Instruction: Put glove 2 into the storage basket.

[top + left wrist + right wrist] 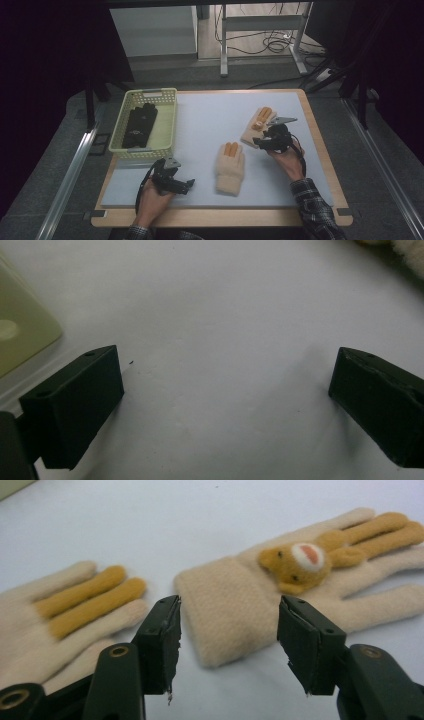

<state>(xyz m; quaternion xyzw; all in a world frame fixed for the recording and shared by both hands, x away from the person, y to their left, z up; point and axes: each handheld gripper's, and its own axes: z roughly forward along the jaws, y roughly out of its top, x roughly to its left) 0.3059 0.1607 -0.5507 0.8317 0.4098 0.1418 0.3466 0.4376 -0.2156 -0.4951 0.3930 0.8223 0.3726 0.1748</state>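
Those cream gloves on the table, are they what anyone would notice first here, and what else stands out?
Yes: two fluffy cream gloves with orange fingers lie on the pale mat, one near the middle and one with a little animal face at the right. The right gripper hangs with open jaws over that glove's cuff. At the far left, a pale yellow basket holds a black glove, and the left gripper waits open near the front edge.

Wood-edged surface (320, 150) with pale grey mat; directly on it: pale yellow slotted plastic basket (167, 125), two cream knitted gloves with orange fingers (230, 167) (256, 127), apart.
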